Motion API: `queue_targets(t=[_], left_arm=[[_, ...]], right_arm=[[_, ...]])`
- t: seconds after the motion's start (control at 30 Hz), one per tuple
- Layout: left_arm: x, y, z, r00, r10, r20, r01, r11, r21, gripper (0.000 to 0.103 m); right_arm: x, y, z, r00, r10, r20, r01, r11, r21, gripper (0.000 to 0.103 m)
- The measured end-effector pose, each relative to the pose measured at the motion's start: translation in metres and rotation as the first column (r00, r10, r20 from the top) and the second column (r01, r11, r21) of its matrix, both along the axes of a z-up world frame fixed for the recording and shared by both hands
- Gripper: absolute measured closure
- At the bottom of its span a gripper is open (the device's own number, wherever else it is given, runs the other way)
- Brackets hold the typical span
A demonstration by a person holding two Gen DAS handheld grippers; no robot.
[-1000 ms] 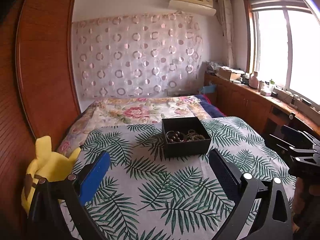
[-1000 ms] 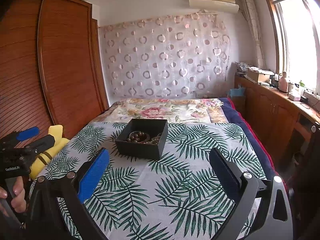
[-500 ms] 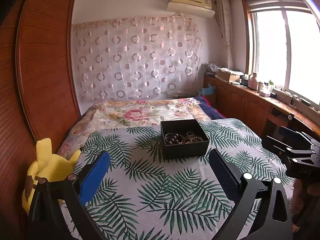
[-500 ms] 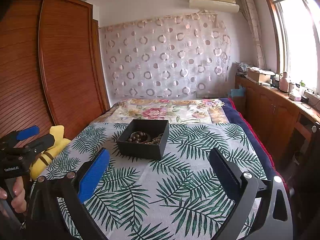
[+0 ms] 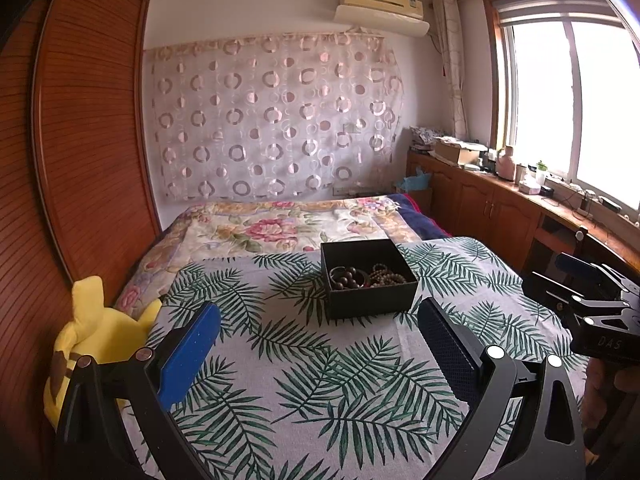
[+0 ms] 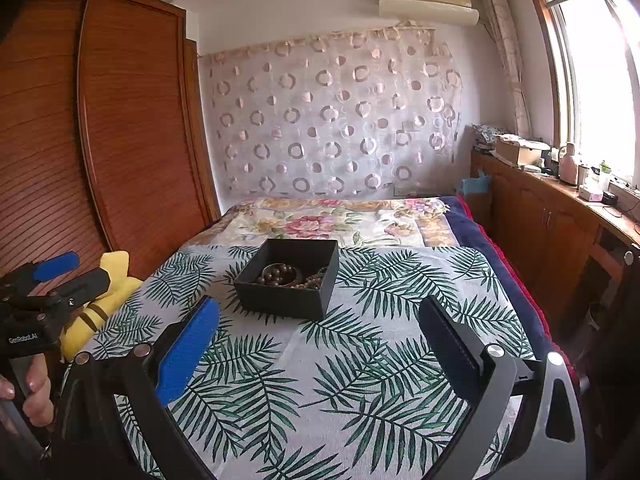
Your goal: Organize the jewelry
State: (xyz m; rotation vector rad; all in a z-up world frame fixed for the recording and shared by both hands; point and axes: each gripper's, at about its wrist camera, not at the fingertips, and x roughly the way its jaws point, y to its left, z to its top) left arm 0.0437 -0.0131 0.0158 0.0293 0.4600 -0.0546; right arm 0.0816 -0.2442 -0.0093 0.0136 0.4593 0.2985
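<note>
A black open box (image 5: 368,300) stands on the palm-leaf cloth (image 5: 304,368) on the bed; it also shows in the right wrist view (image 6: 286,296). Inside lie dark bead bracelets (image 5: 347,278) and a smaller brown bead string (image 5: 387,276); the beads show in the right wrist view (image 6: 280,274) too. My left gripper (image 5: 318,320) is open and empty, short of the box. My right gripper (image 6: 320,316) is open and empty, also short of the box. Each gripper shows at the edge of the other's view.
A yellow plush toy (image 5: 96,340) lies at the bed's left edge beside the wooden wardrobe (image 5: 80,140). A floral quilt (image 5: 280,228) covers the bed's far half. A wooden counter (image 5: 520,208) with small items runs under the window on the right.
Both views have tilted up slightly, so the box sits lower in the frames. Both grippers stay open and empty.
</note>
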Motion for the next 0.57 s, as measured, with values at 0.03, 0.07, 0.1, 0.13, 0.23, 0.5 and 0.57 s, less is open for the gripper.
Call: queue_targets(t=[0.03,0.07,0.1,0.13,0.23,0.5,0.57], left_arm=[[0.0001,0.0002,-0.0005,1.0,0.0,0.001,0.0,1.0,0.001,0.008],[0.0,0.0001,-0.0003,1.0,0.001,0.001,-0.001,1.0,0.001,0.008],[0.0001,0.0002,-0.0006,1.0,0.001,0.001,-0.001,1.0,0.0,0.008],[0.0,0.0002,-0.0007,1.0,0.0,0.001,0.0,1.0,0.0,0.008],[0.0,-0.0002,0.0,1.0,-0.001,0.0,0.001,1.0,-0.001,0.008],[-0.0011,-0.0017,-0.0001,1.0,0.002,-0.002,-0.002,1.0,-0.002,0.008],[-0.0018,-0.0021,0.0001,1.0,0.002,0.0,-0.002,1.0,-0.002,0.008]], right_arm=[[0.0,-0.0001,0.0,1.0,0.001,0.0,-0.001,1.0,0.0,0.003],[-0.0004,0.0009,0.0,1.0,0.001,0.0,-0.001,1.0,0.0,0.003],[-0.0007,0.0006,0.0002,1.0,0.001,0.0,-0.001,1.0,0.001,0.003],[-0.0008,0.001,-0.0002,1.0,0.001,-0.001,-0.001,1.0,0.001,0.003],[-0.001,0.001,-0.0002,1.0,0.001,0.001,-0.001,1.0,0.001,0.003],[-0.0009,0.0004,-0.0002,1.0,0.0,0.0,0.0,1.0,0.002,0.002],[-0.0007,-0.0002,0.0001,1.0,0.001,0.0,-0.001,1.0,0.001,0.003]])
